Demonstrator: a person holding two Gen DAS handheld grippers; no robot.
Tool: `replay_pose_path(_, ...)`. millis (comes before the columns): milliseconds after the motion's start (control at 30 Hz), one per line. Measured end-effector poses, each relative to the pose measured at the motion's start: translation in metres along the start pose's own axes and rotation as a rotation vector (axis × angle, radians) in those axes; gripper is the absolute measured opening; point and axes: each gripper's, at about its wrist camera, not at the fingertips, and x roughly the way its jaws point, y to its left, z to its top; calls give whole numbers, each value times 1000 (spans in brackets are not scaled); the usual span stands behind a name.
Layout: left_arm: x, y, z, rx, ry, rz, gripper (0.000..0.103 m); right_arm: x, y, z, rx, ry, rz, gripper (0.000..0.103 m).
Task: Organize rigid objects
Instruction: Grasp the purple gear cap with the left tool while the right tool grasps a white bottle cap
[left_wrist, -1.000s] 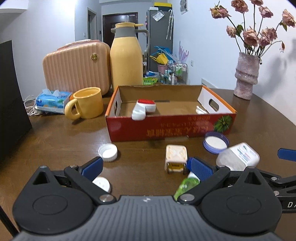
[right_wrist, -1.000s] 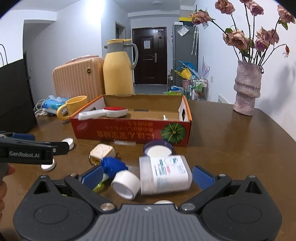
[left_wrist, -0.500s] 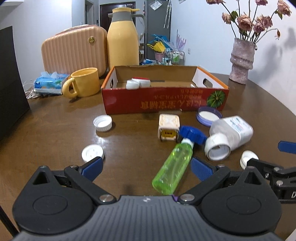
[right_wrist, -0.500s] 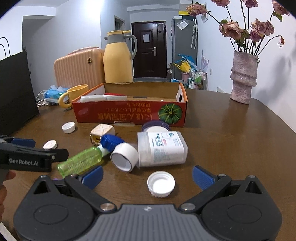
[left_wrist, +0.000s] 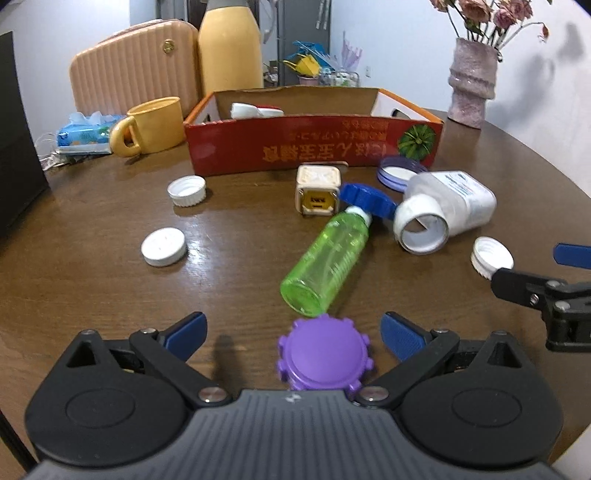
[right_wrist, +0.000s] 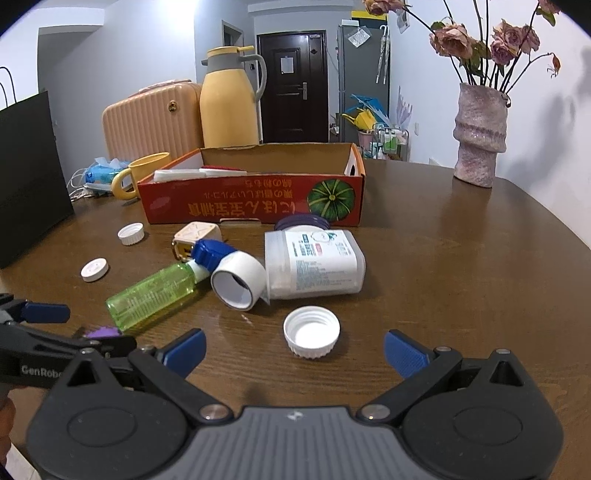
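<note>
Two grippers hang low over the brown table (left_wrist: 92, 295), both spread wide and holding nothing. Nearest, the left gripper (left_wrist: 293, 332) frames a purple cog-edged cap (left_wrist: 323, 356) lying flat between its blue pads, neither pad touching it. The right gripper (right_wrist: 293, 345) likewise brackets a white screw cap (right_wrist: 311, 331), open side up, with clear gaps either side. Both tools are held level and point forward toward the clutter.

By the look of it, the step in hand is the approach to a pick: each gripper is lined up on a cap. The next move probably calls for easing down and squeezing squarely across the low rim, since such shallow pieces could skid away.

Just beyond lie a green bottle (left_wrist: 327, 264) on its side, a white jar (right_wrist: 314, 264) tipped over with its mouth open, and a small cream cube (left_wrist: 318, 189). Two more white caps (left_wrist: 163, 246) sit apart to the left. Farthest, the red cardboard box (right_wrist: 258, 203), the likely destination, already holds a white item.
</note>
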Motion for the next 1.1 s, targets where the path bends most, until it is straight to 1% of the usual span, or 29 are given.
replay_pose_path(33,0,-1,-1,4,3,0,99,1,0,-1,1,3,0,103)
replay_pose_path(100,1,-2,-4,8,14,-4,92,1,-1,-3,3,8,-1,103)
replay_pose_path(133,2,-2,-5,7,22,-10,85,2,-1,-3,4,10,-1,103)
replay_pose_path(200,0,-3,-7,8,12,-15,76,3,-2,-4,6,14,-1,103)
replay_pose_path(233,-2,-3,-7,12,6,-23,63,3,-2,-5,8,15,0,103)
replay_pose_path(267,-4,-3,-8,17,0,-33,54,4,-2,-5,9,15,0,103)
replay_pose_path(367,-7,-2,-9,18,-7,-55,54,5,-2,-6,10,17,2,103)
replay_pose_path(500,-10,0,-9,14,-20,-61,54,7,-2,-7,11,23,2,103)
replay_pose_path(733,-26,11,-3,3,-82,-56,54,13,-2,-8,11,33,-1,103)
replay_pose_path(833,-30,20,1,-21,-102,-43,54,18,-3,-8,14,40,-11,103)
replay_pose_path(967,-31,31,5,-42,-125,1,54,25,-5,-6,21,47,-32,102)
replay_pose_path(1100,-32,42,11,-65,-144,20,54,30,-5,-4,21,50,-42,101)
